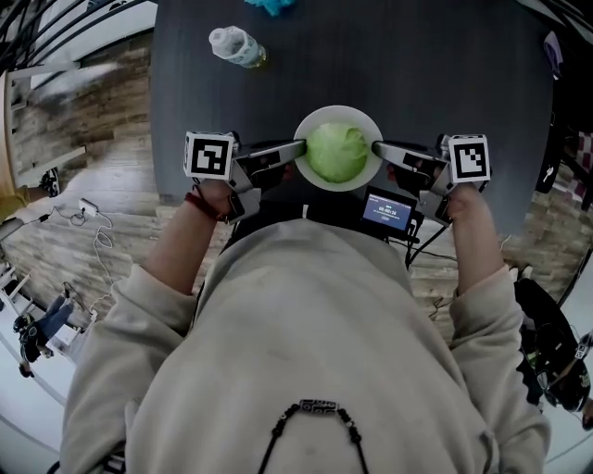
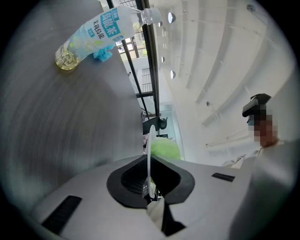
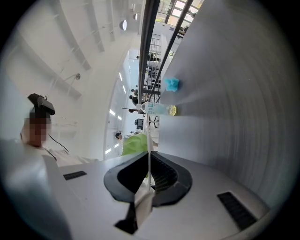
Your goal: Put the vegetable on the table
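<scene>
A pale green cabbage (image 1: 336,153) lies in a white plate (image 1: 338,112) over the near edge of the dark table (image 1: 417,65). My left gripper (image 1: 298,148) is shut on the plate's left rim and my right gripper (image 1: 378,148) is shut on its right rim. In the left gripper view the rim (image 2: 148,157) runs edge-on between the jaws, with the cabbage (image 2: 165,149) just behind. The right gripper view shows the same: the plate's edge (image 3: 149,154) clamped, and the cabbage (image 3: 135,143) beyond. Whether the plate rests on the table or hangs just above it, I cannot tell.
A plastic bottle (image 1: 236,46) lies on its side at the table's far left, and a blue object (image 1: 271,6) sits at the far edge. A small device with a lit screen (image 1: 389,210) hangs at the person's chest. Wooden floor and cables lie to the left.
</scene>
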The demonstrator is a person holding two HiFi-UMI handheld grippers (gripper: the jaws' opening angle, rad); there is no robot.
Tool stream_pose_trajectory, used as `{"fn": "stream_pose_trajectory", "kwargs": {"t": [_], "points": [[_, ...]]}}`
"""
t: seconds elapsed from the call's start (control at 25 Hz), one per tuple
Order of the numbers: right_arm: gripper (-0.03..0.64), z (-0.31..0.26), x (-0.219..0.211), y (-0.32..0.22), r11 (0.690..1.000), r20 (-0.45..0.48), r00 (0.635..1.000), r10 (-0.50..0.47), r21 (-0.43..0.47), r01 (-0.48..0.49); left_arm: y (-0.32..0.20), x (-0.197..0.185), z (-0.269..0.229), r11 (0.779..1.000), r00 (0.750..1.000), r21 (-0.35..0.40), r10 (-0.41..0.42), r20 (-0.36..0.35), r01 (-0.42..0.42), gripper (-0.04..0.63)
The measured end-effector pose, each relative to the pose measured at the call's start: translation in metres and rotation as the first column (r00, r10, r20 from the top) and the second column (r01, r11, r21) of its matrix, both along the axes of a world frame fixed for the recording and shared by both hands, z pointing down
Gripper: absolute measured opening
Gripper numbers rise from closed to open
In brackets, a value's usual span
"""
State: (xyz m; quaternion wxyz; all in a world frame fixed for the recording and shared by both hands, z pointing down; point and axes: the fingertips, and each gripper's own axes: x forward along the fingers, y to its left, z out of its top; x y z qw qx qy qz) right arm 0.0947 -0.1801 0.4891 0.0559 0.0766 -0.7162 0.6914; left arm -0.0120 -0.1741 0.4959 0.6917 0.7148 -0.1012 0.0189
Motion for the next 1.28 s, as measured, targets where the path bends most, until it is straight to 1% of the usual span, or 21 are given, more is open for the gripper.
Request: {"fn": "stream_pose_trajectory", "kwargs": {"t": [0.12, 0.4, 0.52, 0.6, 0.68, 0.76, 0.88, 1.08, 1.28], "points": [[0.029, 0.004, -0.004, -0.003, 1.0, 0.018, 1.0, -0.002, 0.0, 0.002, -0.001, 0.0, 0.004, 1.0, 0.999, -0.012, -0.029, -0.019, 0.029, 0.018], [0.029, 0.023, 0.0, -0.003, 1.0, 0.002, 1.0, -0.028, -0.002, 0.028, 0.002, 0.002, 0.023, 0.999, 0.999, -0.009, -0.036, 0.004, 0.036, 0.018], [0.029, 0.034, -0.001, -0.004, 0.999, -0.004, 0.999, -0.035, -0.016, 0.034, 0.0, 0.002, 0.037, 0.999, 0.999, -0.028, -0.027, 0.025, 0.028, 0.018], [0.029, 0.038, -0.001, -0.002, 0.999, 0.006, 1.0, -0.026, -0.038, 0.027, 0.001, 0.002, 0.041, 0.998, 0.999, -0.053, -0.039, 0.012, 0.04, 0.017], [0.029, 0.043, 0.0, 0.001, 0.998, 0.017, 1.0, -0.02, -0.052, 0.021, 0.004, 0.003, 0.045, 0.997, 0.999, -0.057, -0.043, -0.002, 0.043, 0.018], [0.029, 0.049, 0.0, 0.003, 0.998, 0.02, 1.0, -0.023, -0.058, 0.024, 0.006, 0.004, 0.051, 0.998, 0.999, -0.055, -0.035, -0.005, 0.035, 0.018], [0.029, 0.056, 0.0, 0.009, 0.997, 0.021, 0.999, -0.035, -0.069, 0.037, 0.012, 0.005, 0.058, 0.997, 0.999, -0.072, -0.035, -0.01, 0.034, 0.018], [0.029, 0.065, -0.002, 0.012, 0.997, 0.028, 0.998, -0.048, -0.065, 0.05, 0.019, 0.002, 0.069, 0.992, 0.998, -0.106, -0.065, -0.02, 0.063, 0.018], [0.029, 0.075, 0.0, 0.011, 0.997, 0.024, 0.999, -0.038, -0.063, 0.039, 0.017, 0.004, 0.077, 0.994, 0.998, -0.091, -0.069, -0.013, 0.068, 0.018]]}}
